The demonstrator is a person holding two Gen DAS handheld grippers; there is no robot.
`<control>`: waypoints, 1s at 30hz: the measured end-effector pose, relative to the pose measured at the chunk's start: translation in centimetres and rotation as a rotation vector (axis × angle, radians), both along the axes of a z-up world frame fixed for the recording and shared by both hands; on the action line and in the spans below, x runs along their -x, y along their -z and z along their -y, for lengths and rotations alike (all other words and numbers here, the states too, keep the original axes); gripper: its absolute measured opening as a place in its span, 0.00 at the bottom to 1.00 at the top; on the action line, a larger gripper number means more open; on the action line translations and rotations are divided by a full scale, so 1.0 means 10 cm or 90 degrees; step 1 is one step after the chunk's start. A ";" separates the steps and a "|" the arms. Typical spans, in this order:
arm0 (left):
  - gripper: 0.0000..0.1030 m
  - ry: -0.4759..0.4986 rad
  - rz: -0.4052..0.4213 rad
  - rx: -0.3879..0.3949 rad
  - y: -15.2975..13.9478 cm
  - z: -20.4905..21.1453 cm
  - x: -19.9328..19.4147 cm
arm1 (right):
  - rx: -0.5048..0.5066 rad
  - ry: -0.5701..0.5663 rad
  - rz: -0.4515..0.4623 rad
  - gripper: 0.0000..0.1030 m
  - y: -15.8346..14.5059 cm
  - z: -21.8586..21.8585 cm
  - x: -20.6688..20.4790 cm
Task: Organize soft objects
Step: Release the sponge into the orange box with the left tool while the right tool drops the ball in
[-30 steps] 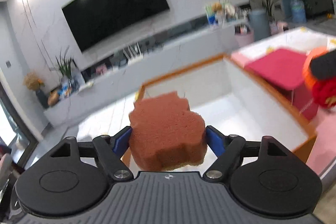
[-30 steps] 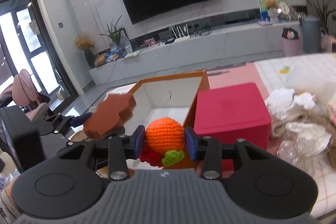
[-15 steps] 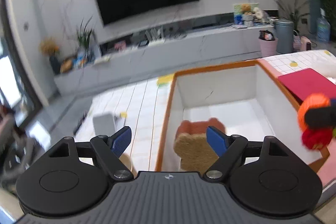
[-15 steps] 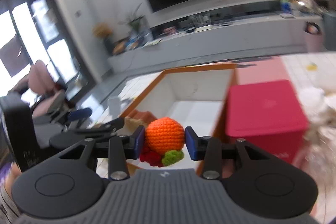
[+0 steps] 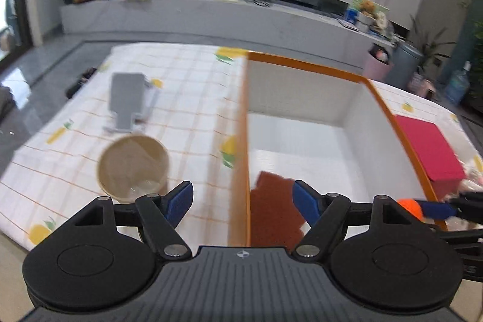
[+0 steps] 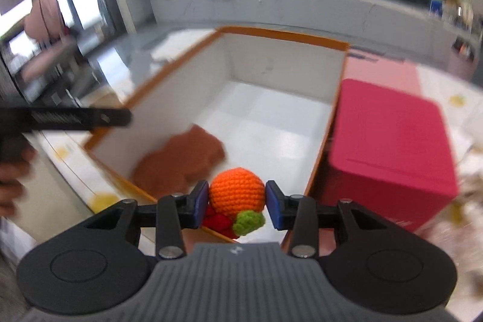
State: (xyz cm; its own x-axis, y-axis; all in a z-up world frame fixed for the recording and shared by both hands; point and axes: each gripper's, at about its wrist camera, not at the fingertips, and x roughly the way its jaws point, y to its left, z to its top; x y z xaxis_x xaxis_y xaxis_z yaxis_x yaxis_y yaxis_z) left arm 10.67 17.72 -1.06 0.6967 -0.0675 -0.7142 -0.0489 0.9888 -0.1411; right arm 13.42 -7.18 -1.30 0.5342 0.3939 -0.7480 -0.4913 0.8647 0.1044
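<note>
An orange-rimmed white box (image 5: 377,89) (image 6: 286,35) stands on the checked tablecloth. A brown sponge (image 5: 273,213) (image 6: 181,162) lies inside it at the near left corner. My left gripper (image 5: 243,199) is open and empty above the box's left wall. My right gripper (image 6: 237,201) is shut on an orange crocheted toy (image 6: 237,190) with red and green parts, held over the box's near edge. The toy also shows at the right edge of the left wrist view (image 5: 409,207).
A paper cup (image 5: 132,166) and a grey phone stand (image 5: 128,98) sit on the cloth left of the box. A red block (image 5: 428,147) (image 6: 389,141) stands against the box's right side. A blurred pile of soft items (image 6: 468,201) lies further right.
My left gripper opened and the brown sponge dropped into the box, then the gripper swung left. My right gripper moved forward over the box with the crocheted toy.
</note>
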 end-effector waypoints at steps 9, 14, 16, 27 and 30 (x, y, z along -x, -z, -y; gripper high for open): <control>0.86 0.030 -0.007 -0.002 0.05 0.20 -0.02 | 0.033 0.002 -0.033 0.40 -0.04 0.08 0.05; 0.86 0.063 0.005 0.008 0.10 0.31 -0.11 | 0.037 0.039 -0.065 0.40 -0.03 0.03 0.21; 0.87 0.061 0.013 -0.015 0.12 0.40 -0.16 | 0.018 0.059 -0.066 0.40 0.01 0.01 0.28; 0.87 0.041 0.059 -0.033 0.20 0.46 -0.30 | -0.008 0.084 -0.033 0.39 0.05 -0.10 0.34; 0.89 0.041 0.069 -0.020 0.21 0.43 -0.31 | -0.010 0.088 -0.042 0.40 0.04 -0.10 0.31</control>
